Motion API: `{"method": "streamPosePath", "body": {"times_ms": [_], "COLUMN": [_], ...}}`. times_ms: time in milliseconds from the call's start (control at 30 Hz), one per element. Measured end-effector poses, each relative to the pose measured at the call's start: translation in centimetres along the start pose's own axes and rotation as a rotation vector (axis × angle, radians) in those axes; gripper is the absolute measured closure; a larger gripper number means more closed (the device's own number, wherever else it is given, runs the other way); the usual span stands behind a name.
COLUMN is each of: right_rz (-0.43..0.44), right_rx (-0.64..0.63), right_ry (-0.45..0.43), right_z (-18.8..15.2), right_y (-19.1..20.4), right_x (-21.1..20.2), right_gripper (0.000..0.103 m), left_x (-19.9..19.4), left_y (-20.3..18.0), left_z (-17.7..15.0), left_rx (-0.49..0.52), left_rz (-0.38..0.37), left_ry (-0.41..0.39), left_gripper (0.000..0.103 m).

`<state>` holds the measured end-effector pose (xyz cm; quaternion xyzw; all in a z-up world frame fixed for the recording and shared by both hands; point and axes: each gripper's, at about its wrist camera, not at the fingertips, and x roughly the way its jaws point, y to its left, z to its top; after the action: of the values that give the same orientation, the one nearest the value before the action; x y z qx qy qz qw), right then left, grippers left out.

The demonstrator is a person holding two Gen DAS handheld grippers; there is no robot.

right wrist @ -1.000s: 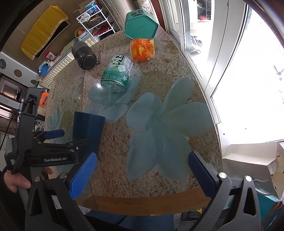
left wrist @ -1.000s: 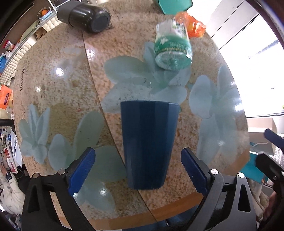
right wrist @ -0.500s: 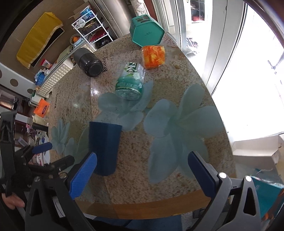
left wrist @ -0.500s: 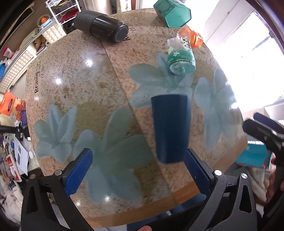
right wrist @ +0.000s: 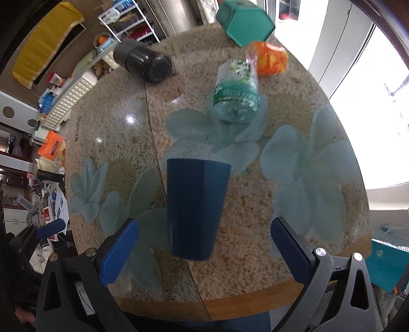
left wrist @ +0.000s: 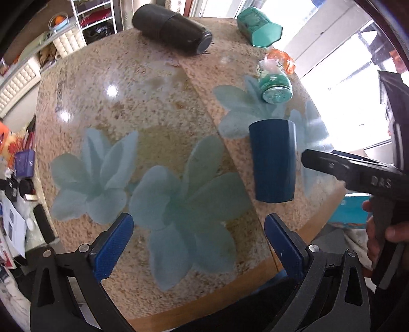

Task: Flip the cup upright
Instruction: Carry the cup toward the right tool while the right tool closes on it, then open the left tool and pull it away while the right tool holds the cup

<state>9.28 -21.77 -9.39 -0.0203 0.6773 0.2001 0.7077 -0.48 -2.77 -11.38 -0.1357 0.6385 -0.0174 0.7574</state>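
Observation:
A dark blue cup [right wrist: 195,206] stands upside down on the round flower-patterned table [right wrist: 255,217], wide rim on the surface and narrow base toward me. My right gripper [right wrist: 204,245] is open, its blue pads either side of the cup's base, a little above and before it, not touching. In the left wrist view the cup [left wrist: 273,159] stands to the right. My left gripper [left wrist: 198,242] is open and empty over the table's front, left of the cup. The right gripper's black body [left wrist: 358,173] reaches in from the right.
A green-labelled bottle [right wrist: 236,98] lies behind the cup. An orange packet [right wrist: 268,60], a teal hexagonal box [right wrist: 242,23] and a black cylinder on its side [right wrist: 144,61] sit at the far edge. The wooden table rim [right wrist: 230,304] runs along the front.
My left gripper has drawn back and to the left, away from the cup. My right gripper has moved left so the cup now stands between its open pads.

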Motion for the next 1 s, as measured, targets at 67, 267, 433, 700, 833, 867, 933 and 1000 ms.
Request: {"method": "streamPosePath", "body": {"times_ms": [67, 267, 433, 700, 833, 867, 933, 1000], "right_rz": [-0.024, -0.062, -0.091, -0.076, -0.065, -0.049, -0.034, -0.027], "right_rx": [0.002, 0.048, 0.073, 0.128, 0.138, 0.145, 0.153, 0.148], "right_ry": [0.014, 0.107, 0.153, 0.206, 0.213, 0.205, 0.190, 0.181], "right_z": [0.4, 2.1, 2.5, 2.4, 2.1, 2.0, 2.1, 2.0], "right_y": [0.6, 1.6, 1.4, 0.4, -0.4, -0.7, -1.2, -1.5], "right_x": [0.8, 4.8, 6.9, 9.5, 10.4, 10.4, 10.5, 10.3], "right_gripper": [0.000, 0.000, 0.000, 0.021, 0.035, 0.035, 0.036, 0.036], "left_x": [0.2, 1.1, 1.1, 0.8, 1.0, 1.0, 0.9, 1.1], "left_y": [0.8, 1.8, 2.7, 5.6, 6.8, 7.1, 7.5, 7.7], "left_z": [-0.2, -0.9, -0.9, -0.2, 0.0, 0.0, -0.1, -0.2], "left_rx": [-0.014, 0.004, -0.011, -0.099, -0.143, -0.155, -0.156, -0.155], "left_rz": [-0.023, -0.068, -0.093, -0.079, -0.083, -0.080, -0.048, -0.011], "left_ry": [0.001, 0.023, -0.001, -0.035, -0.038, -0.037, -0.041, -0.030], "left_gripper": [0.000, 0.000, 0.000, 0.000, 0.000, 0.000, 0.000, 0.000]}}
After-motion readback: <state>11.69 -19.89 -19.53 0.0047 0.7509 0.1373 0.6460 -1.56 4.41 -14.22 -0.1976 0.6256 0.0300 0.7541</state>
